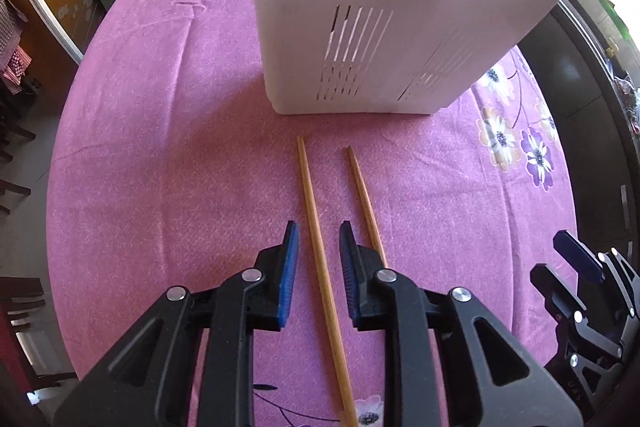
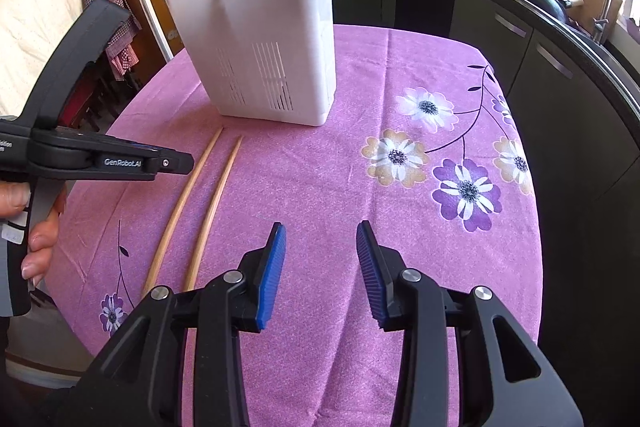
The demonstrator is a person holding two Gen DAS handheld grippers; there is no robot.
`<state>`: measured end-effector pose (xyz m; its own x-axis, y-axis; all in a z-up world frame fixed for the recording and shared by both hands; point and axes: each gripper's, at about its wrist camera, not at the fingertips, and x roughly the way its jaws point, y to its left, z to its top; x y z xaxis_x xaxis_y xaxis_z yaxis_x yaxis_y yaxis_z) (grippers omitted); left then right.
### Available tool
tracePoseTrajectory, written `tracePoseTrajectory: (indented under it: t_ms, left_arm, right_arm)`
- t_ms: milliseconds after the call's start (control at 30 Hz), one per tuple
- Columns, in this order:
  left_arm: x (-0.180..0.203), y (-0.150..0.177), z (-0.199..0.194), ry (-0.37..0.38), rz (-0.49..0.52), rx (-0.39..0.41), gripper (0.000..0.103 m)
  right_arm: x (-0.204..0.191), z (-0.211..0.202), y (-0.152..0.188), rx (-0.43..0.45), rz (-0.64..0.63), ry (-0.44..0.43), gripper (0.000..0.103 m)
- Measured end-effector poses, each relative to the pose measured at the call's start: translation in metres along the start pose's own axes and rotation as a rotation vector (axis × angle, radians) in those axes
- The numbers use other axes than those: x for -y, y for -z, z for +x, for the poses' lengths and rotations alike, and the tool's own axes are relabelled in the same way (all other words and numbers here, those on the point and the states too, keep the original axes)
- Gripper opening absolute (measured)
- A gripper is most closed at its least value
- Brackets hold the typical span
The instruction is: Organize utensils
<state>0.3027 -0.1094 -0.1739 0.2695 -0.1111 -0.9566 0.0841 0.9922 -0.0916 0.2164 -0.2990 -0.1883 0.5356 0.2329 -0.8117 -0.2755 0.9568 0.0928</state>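
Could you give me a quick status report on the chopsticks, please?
Left gripper open, straddling one chopstick, pads clear. Right gripper open, empty. Second chopstick beside it; white holder ahead. Nothing in the way.

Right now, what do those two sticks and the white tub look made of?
The chopsticks look like pale bamboo or wood, matte: tan, thin, tapered. The white holder looks like plastic: smooth, slightly translucent walls with moulded slots.

1. The left gripper (image 1: 319, 233) is pointed steeply downward, its blue-padded jaws parted by a narrow gap.
2. The right gripper (image 2: 321, 231) is angled downward, its jaws set moderately apart with nothing gripped.
3. The left gripper's handle is clasped by a hand (image 2: 30, 227).
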Motion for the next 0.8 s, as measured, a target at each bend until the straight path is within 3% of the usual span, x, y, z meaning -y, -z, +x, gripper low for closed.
tracePoseTrajectory:
  t_ms: [233, 467, 700, 800]
  left_arm:
    - [0.009, -0.015, 0.017, -0.094, 0.003, -0.044, 0.019]
    - [0.010, -0.019, 0.026, -0.093, -0.004, -0.093, 0.007]
    - [0.016, -0.012, 0.025, -0.103, -0.005, -0.089, 0.006]
    - [0.010, -0.010, 0.008, -0.098, 0.000, -0.046, 0.006]
  right_arm:
    - [0.014, -0.002, 0.005, 0.013, 0.026, -0.020, 0.037]
    - [0.022, -0.007, 0.009, 0.026, 0.044, -0.031, 0.040]
    - [0.023, -0.012, 0.012, 0.038, 0.047, -0.043, 0.040]
    - [0.025, -0.015, 0.014, 0.039, 0.047, -0.035, 0.040]
